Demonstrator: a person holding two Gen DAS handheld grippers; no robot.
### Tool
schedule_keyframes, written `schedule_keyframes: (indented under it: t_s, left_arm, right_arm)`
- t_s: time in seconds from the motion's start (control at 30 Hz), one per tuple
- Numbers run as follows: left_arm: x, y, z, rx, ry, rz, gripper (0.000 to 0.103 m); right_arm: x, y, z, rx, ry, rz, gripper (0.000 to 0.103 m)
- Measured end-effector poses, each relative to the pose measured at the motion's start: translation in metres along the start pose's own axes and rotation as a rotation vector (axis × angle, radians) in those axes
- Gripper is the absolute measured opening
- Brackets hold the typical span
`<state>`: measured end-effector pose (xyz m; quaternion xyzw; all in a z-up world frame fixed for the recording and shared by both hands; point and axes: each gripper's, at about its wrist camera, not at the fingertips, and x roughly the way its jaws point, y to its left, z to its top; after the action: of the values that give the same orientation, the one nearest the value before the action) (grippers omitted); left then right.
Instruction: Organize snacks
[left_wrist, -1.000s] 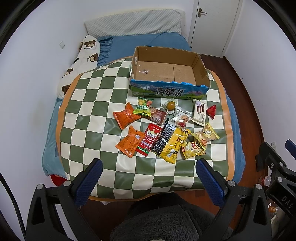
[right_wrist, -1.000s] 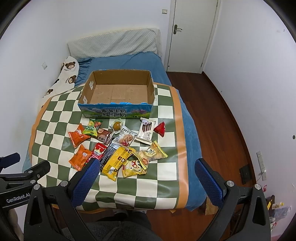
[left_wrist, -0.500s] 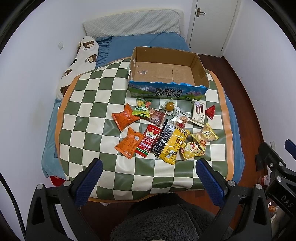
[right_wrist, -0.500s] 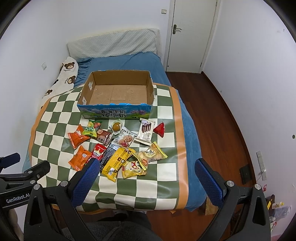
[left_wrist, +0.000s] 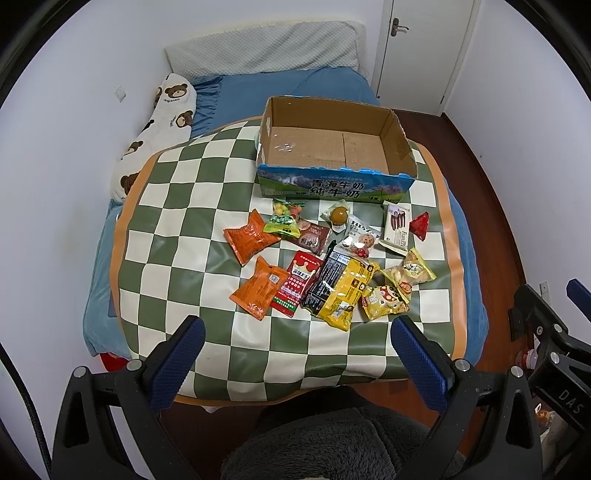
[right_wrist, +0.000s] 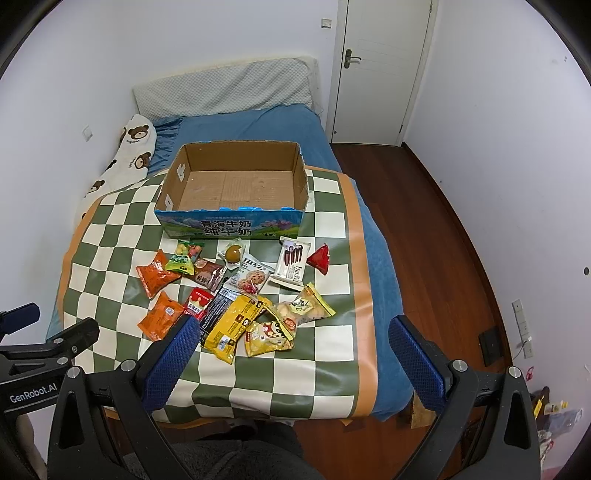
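Overlapping packets pose the main risk: the yellow packet (left_wrist: 343, 295) lies across the black packet (left_wrist: 327, 275) and touches the mushroom-print bag (left_wrist: 384, 301), so a pinch there could likely drag a neighbour or crush puffed contents. Slick wrappers could also slip on the soft checkered mat (left_wrist: 177, 229) covering the bed. Both the left tool (left_wrist: 295, 354) and right tool (right_wrist: 291, 350) hang spread wide, holding nothing, well short of the snacks. Behind the pile, the cardboard box (right_wrist: 236, 186) sits open and empty.
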<state>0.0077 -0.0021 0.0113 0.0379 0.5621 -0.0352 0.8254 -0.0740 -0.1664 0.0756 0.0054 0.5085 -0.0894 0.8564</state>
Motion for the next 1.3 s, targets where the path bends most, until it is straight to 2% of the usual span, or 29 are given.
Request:
schedule_keyframes:
  t_s: [1.17, 1.3]
  left_arm:
    - [-0.004, 0.001, 0.001, 0.008, -0.013, -0.004, 0.103]
    - [0.006, 0.011, 0.01, 0.005, -0.052, 0.035, 0.103]
  right_arm:
    - [-0.01, 0.004, 0.001, 0.015, -0.021, 0.002, 0.103]
    - [-0.004, 0.005, 0.0, 0.031, -0.008, 0.014, 0.103]
